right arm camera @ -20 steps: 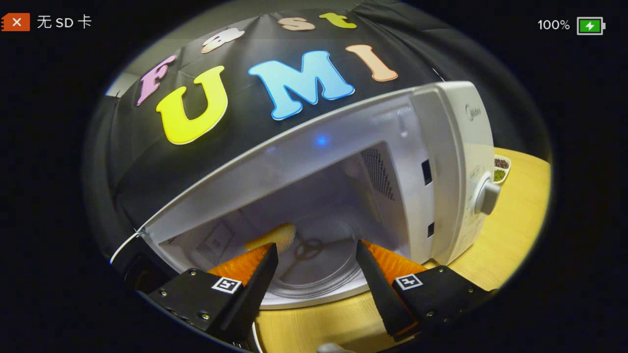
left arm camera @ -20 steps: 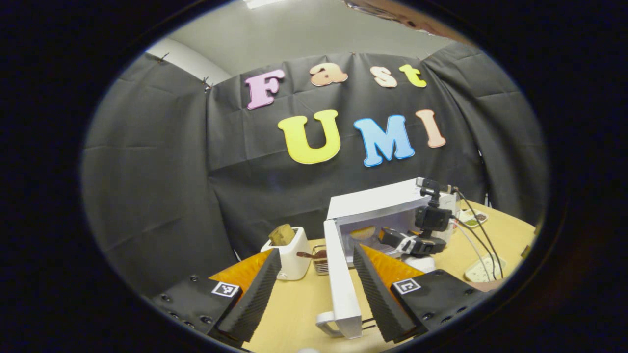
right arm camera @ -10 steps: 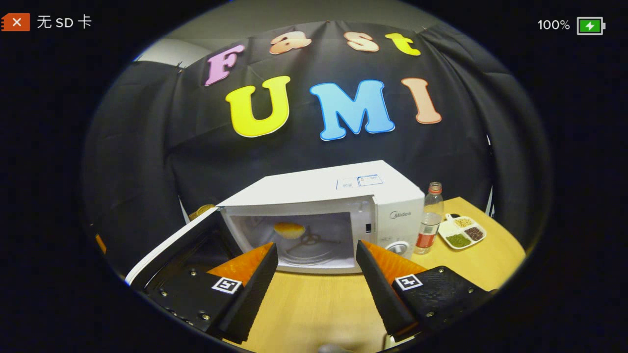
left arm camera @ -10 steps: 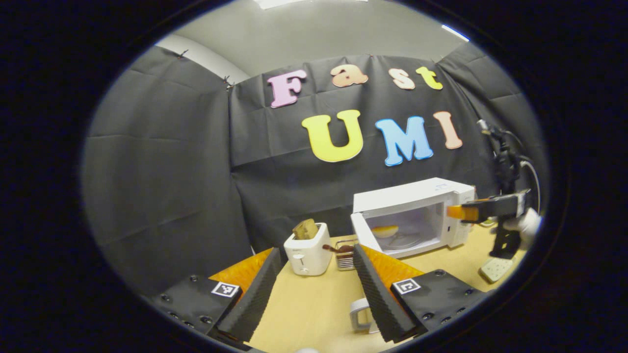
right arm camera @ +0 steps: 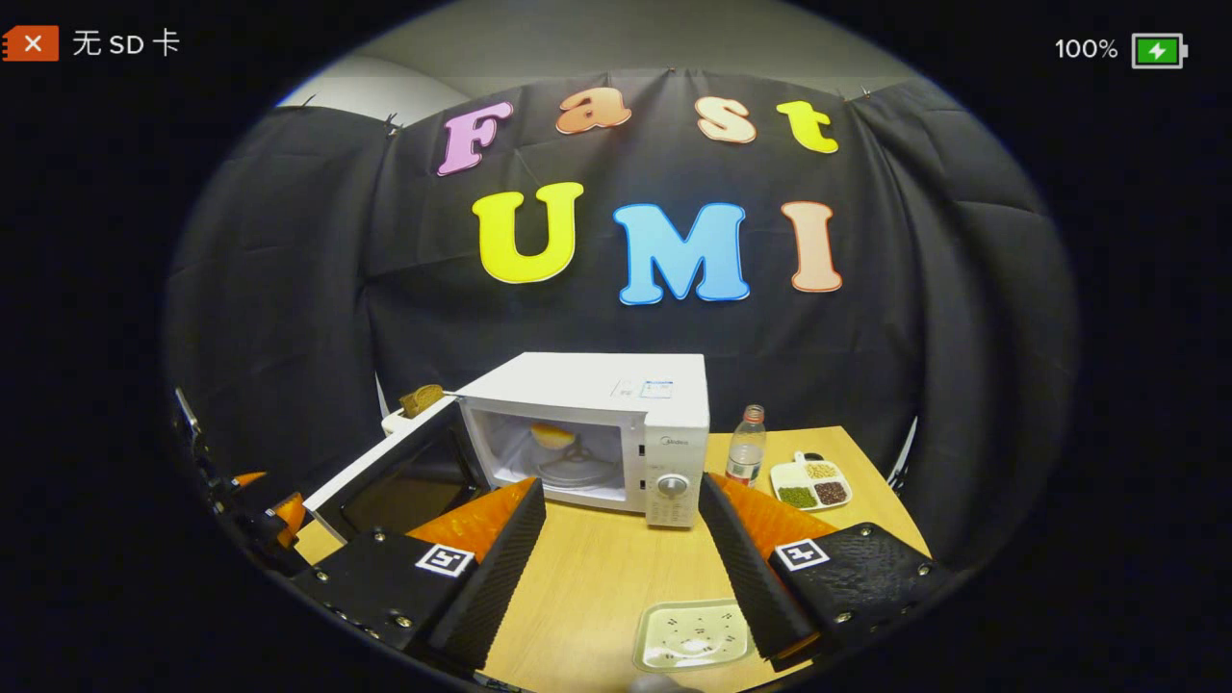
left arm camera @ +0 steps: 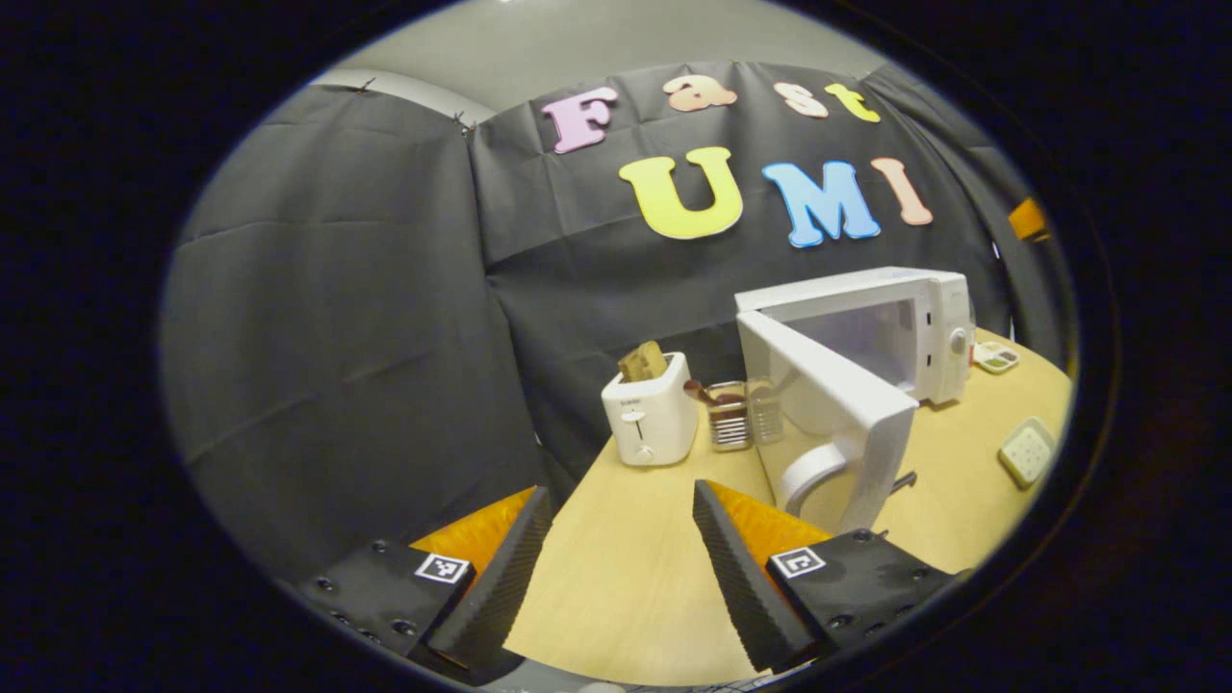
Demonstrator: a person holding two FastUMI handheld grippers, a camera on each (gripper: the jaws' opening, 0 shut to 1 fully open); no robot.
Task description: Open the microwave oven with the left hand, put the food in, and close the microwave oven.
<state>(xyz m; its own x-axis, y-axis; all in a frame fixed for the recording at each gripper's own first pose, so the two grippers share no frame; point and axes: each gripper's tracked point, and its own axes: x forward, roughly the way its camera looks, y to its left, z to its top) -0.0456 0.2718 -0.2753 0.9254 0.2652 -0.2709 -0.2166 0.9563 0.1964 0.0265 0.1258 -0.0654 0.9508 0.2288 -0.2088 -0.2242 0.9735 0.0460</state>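
From where I sit at the controls, my left tongs [left arm camera: 616, 558] are spread wide with nothing between them, hanging over the pale wood-grain worktop [left arm camera: 626, 577] just short of the microwave oven's door [left arm camera: 828, 404], whose curved white handle [left arm camera: 804, 476] faces me; I judge they sit there to push that door shut. My right tongs [right arm camera: 621, 553] are likewise spread and empty, held well back from the microwave oven [right arm camera: 587, 433], which fits the food [right arm camera: 553, 435] already lying inside: a rounded golden bun-like piece at the back of the cavity, above the glass turntable. So the closing step is what remains, by my reading. The oven is a boxy, smooth white shell with a round dial on its panel; the door hangs open on its left hinge, dark on its inner face. A glossy white toaster [left arm camera: 650, 419] with a slice in its slot stands near, and a wire holder [left arm camera: 729, 416] just beside the door. A clear bottle [right arm camera: 744, 448] and a divided dish [right arm camera: 811, 481] sit to the oven's right.
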